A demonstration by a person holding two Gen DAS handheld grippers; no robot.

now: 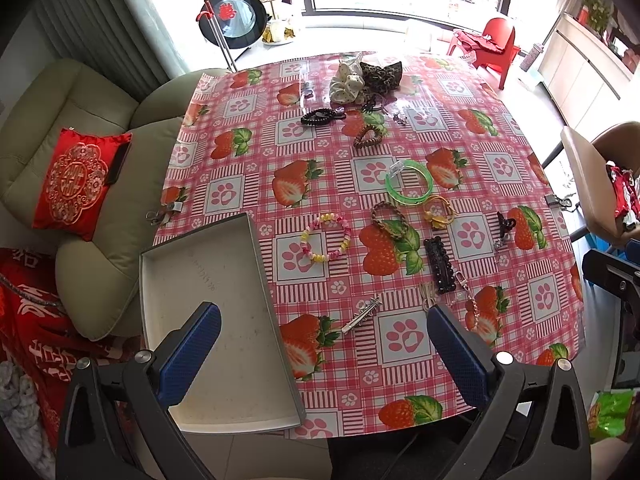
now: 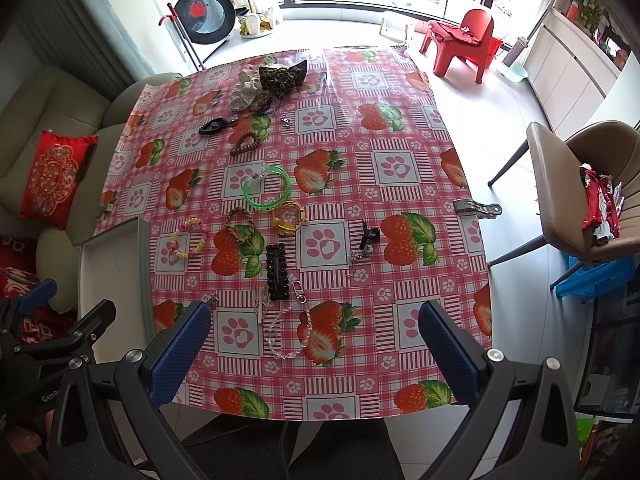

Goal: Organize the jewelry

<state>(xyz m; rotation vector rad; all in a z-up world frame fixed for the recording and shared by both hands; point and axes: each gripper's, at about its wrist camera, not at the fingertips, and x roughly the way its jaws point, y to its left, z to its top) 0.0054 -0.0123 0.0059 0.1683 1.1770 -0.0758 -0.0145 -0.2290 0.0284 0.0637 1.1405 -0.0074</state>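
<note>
Jewelry and hair pieces lie scattered on a strawberry-print tablecloth (image 1: 400, 340). A pastel bead bracelet (image 1: 326, 237), a green bangle (image 1: 409, 182), a braided bracelet (image 1: 387, 218), a yellow cord piece (image 1: 439, 211), a black beaded clip (image 1: 440, 266) and a silver hair clip (image 1: 361, 315) show in the left wrist view. A clear bead chain (image 2: 289, 332) lies near the front edge. An empty white tray (image 1: 216, 320) sits at the table's left front corner. My left gripper (image 1: 324, 344) is open and empty above the tray's right rim. My right gripper (image 2: 314, 340) is open and empty above the bead chain.
Scrunchies (image 1: 366, 78) and dark hair ties (image 1: 322, 116) lie at the far side. A beige sofa with a red cushion (image 1: 76, 182) is to the left. A tan chair (image 2: 580, 200) stands to the right. Metal clamps (image 2: 476, 206) grip the cloth's edges.
</note>
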